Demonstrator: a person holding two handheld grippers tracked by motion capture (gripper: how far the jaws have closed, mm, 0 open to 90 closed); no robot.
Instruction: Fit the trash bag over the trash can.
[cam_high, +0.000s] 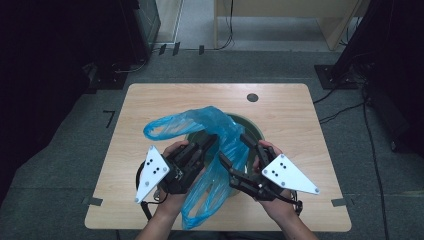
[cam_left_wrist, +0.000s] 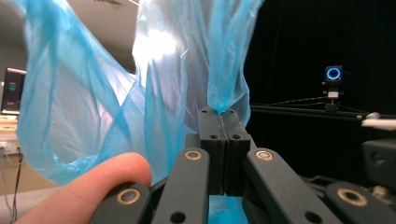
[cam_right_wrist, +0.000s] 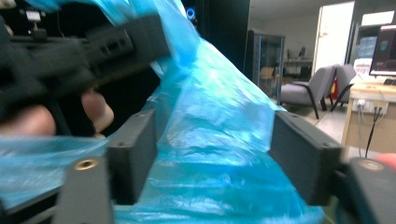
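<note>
A thin blue plastic bag (cam_high: 212, 120) is held up over a round dark green container (cam_high: 254, 131) in the middle of the wooden table (cam_high: 150, 100). My left gripper (cam_high: 212, 141) is shut on a bunched fold of the bag (cam_left_wrist: 93, 116); in the left gripper view the pads (cam_left_wrist: 236, 123) meet with the film pinched between them. My right gripper (cam_high: 234, 147) stands open just to the right. In the right gripper view the bag (cam_right_wrist: 219, 121) billows between its wide-apart jaws, and the left gripper (cam_right_wrist: 93, 46) shows at upper left.
A small dark round hole (cam_high: 252, 97) sits near the table's far edge. Bare tabletop lies left and right of the hands. Dark stands and cables (cam_high: 345, 75) line the floor around the table.
</note>
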